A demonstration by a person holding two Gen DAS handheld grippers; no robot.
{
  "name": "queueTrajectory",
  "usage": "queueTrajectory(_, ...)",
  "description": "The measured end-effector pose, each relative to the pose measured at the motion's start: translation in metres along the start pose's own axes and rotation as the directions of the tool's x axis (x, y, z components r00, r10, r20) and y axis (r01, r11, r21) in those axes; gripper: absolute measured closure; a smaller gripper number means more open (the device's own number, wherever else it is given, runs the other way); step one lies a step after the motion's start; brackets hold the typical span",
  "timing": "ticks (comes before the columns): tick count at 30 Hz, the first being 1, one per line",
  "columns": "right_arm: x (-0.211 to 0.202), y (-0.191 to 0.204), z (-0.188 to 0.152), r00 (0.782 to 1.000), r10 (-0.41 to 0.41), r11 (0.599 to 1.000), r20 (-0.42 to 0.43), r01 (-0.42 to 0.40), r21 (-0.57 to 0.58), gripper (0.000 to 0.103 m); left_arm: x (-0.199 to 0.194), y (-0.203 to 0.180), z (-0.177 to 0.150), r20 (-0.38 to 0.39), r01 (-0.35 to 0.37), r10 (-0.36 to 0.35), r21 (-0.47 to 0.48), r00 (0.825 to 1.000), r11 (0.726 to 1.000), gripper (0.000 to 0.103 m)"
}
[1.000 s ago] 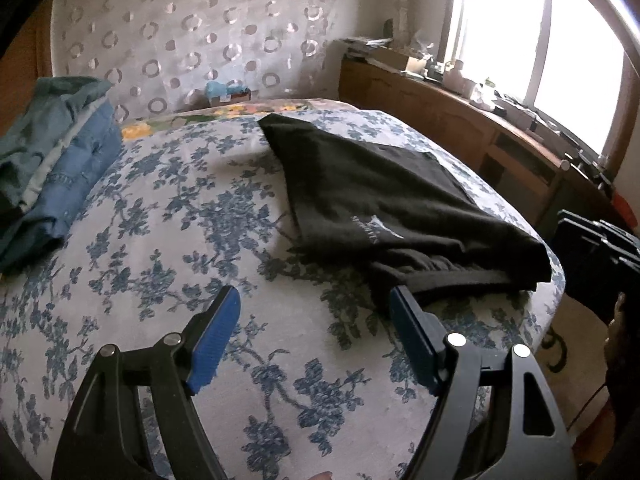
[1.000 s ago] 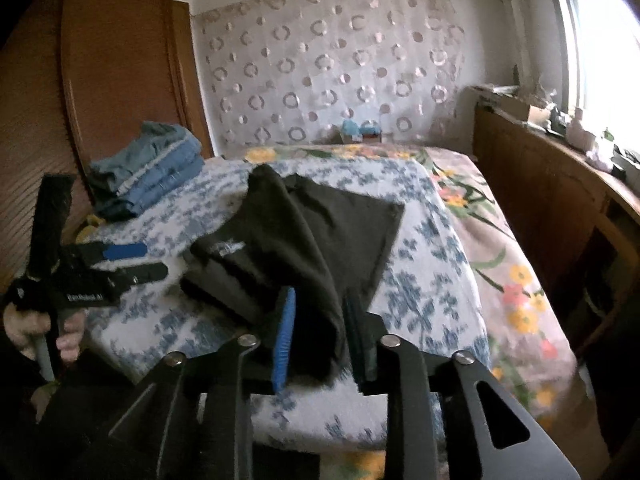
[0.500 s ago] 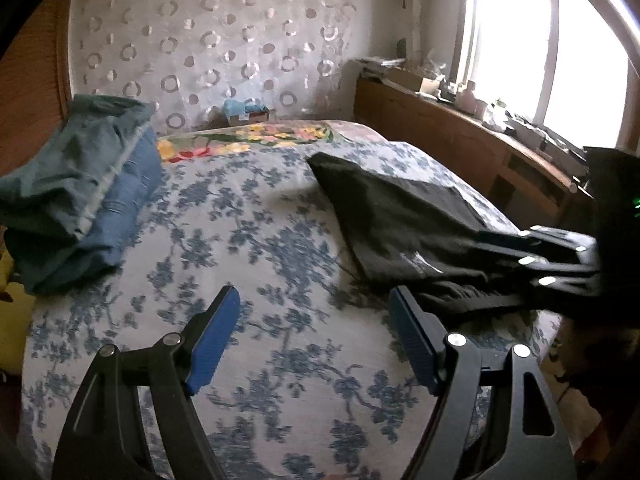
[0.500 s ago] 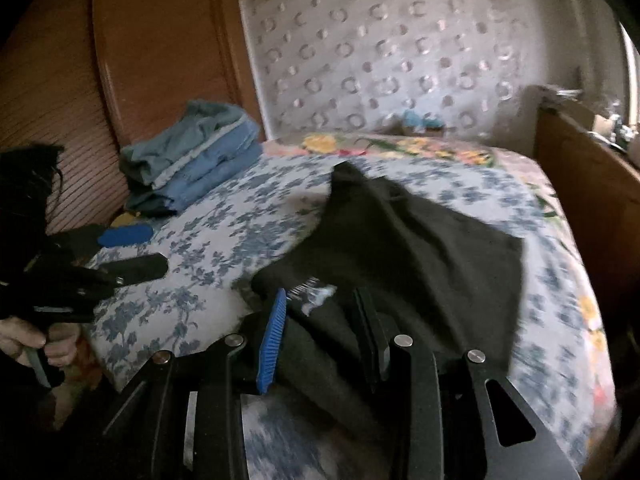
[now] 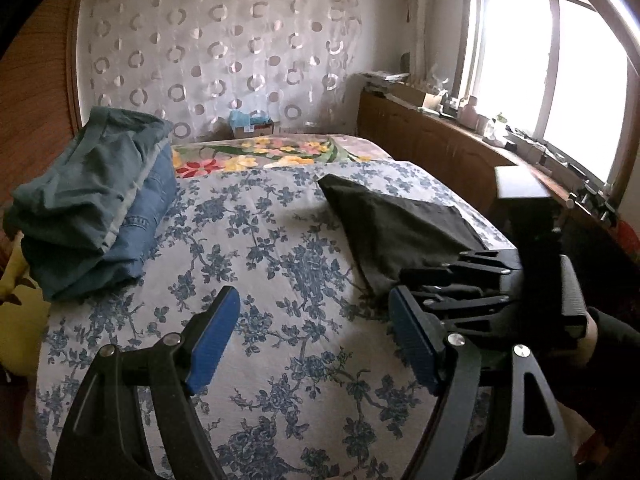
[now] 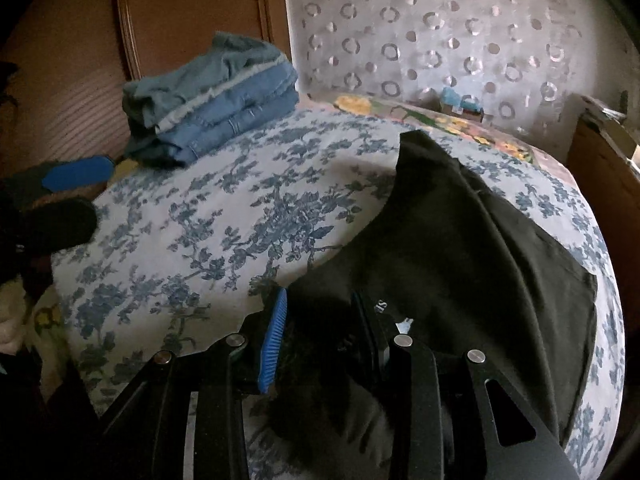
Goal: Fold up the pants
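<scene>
On bed [image 6: 208, 240], black pants [image 6: 460, 248] bunched between right tool [image 6: 320, 328] pads.

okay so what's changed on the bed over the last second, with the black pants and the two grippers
The right gripper, clamped on a thick bunch of the black pants, has dragged them across the bed toward the left gripper; its jaws opened a little, with cloth between them throughout. The left gripper stayed open and empty. The folded stack hasn't moved.

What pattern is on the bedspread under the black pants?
The bedspread is white with blue flower sprays, clearest in the left wrist view.
</scene>
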State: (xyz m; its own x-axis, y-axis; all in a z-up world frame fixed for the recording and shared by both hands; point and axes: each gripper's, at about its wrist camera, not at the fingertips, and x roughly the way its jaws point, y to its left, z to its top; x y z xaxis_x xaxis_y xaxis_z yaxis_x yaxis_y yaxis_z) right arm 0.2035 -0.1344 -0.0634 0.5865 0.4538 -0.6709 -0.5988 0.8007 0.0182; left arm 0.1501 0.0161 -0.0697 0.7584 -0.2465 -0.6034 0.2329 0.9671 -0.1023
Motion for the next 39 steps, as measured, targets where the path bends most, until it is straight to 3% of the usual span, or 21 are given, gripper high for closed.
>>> queueTrajectory(6, 0.015, 0.005, 0.006, 0.999, -0.023, 0.999, -0.038, 0.022, -0.029, 0.069, 0.001, 0.002, 0.000, -0.004, 0.007, -0.007, 0.000, 1.000, 1.000, 0.025)
queueTrajectory(8, 0.018, 0.006, 0.008, 0.998, -0.035, 0.999, -0.042, 0.033, -0.036, 0.077, 0.003, 0.003, 0.002, -0.007, 0.011, -0.011, -0.003, 1.000, 1.000, 0.025)
queueTrajectory(10, 0.016, 0.004, 0.008, 0.999, -0.026, 0.999, -0.040, 0.024, -0.032, 0.094, 0.005, 0.004, 0.003, -0.009, 0.012, -0.012, -0.003, 1.000, 1.000, 0.025)
queueTrajectory(12, 0.012, -0.002, 0.008, 1.000, -0.016, 1.000, -0.026, 0.016, -0.004, 0.096, 0.006, 0.003, 0.004, -0.010, 0.015, -0.015, -0.003, 1.000, 1.000, 0.025)
queueTrajectory(14, 0.005, -0.012, 0.011, 0.999, 0.051, 0.997, -0.002, -0.051, 0.062, 0.096, 0.008, 0.004, 0.005, -0.011, 0.022, -0.022, -0.005, 1.000, 1.000, 0.025)
queueTrajectory(19, -0.020, -0.030, 0.020, 0.992, 0.098, 0.987, 0.084, -0.107, 0.121, 0.096, 0.017, -0.001, 0.012, -0.016, 0.037, -0.037, 0.004, 0.999, 0.999, 0.025)
queueTrajectory(28, -0.042, -0.063, 0.023, 0.990, 0.070, 0.985, 0.119, -0.088, 0.151, 0.096, 0.045, -0.023, 0.033, -0.037, 0.086, -0.084, 0.042, 0.996, 0.995, 0.025)
queueTrajectory(39, -0.043, -0.134, 0.026, 0.989, -0.062, 0.973, 0.135, 0.030, 0.227, 0.096, 0.092, -0.048, 0.053, -0.085, 0.121, -0.114, 0.080, 0.990, 0.990, 0.025)
